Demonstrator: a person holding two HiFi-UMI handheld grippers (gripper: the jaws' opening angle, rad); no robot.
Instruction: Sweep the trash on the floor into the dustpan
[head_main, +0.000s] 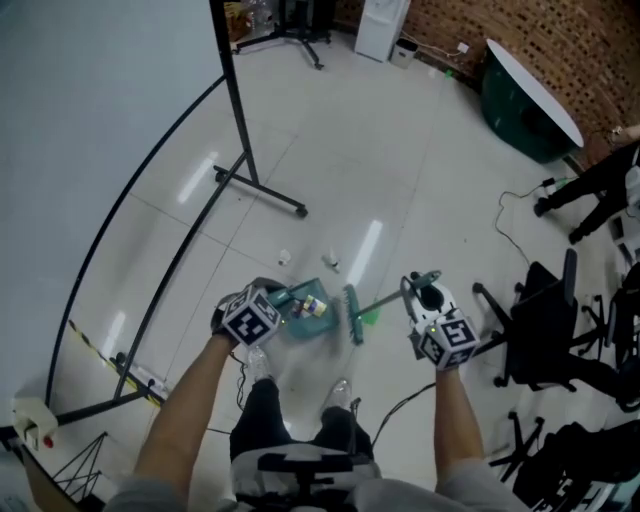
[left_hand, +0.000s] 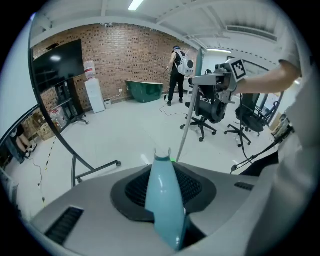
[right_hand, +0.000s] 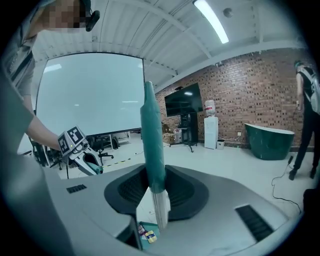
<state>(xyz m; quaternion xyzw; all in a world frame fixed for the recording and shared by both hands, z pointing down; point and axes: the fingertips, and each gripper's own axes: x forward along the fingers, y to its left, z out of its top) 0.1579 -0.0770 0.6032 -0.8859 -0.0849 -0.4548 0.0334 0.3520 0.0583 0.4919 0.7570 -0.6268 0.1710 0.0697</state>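
My left gripper (head_main: 272, 302) is shut on the pale blue handle (left_hand: 162, 192) of a teal dustpan (head_main: 308, 305), which is held low over the floor. Several bits of trash (right_hand: 145, 234) lie in the pan. My right gripper (head_main: 422, 292) is shut on the teal grip (right_hand: 151, 142) of a broom. Its silver pole (left_hand: 185, 127) slants down to the broom head (head_main: 352, 313) beside the pan's right edge. Two small white scraps (head_main: 284, 258) (head_main: 331, 262) lie on the floor beyond the pan. In the left gripper view I see the right gripper (left_hand: 226, 76), and in the right gripper view the left gripper (right_hand: 75, 145).
A black stand with a wheeled foot (head_main: 262, 188) and a large white screen (head_main: 90, 120) stand at the left. Black office chairs (head_main: 545, 325) and cables crowd the right. A green tub (head_main: 522, 95) and a person (head_main: 590, 190) are farther back.
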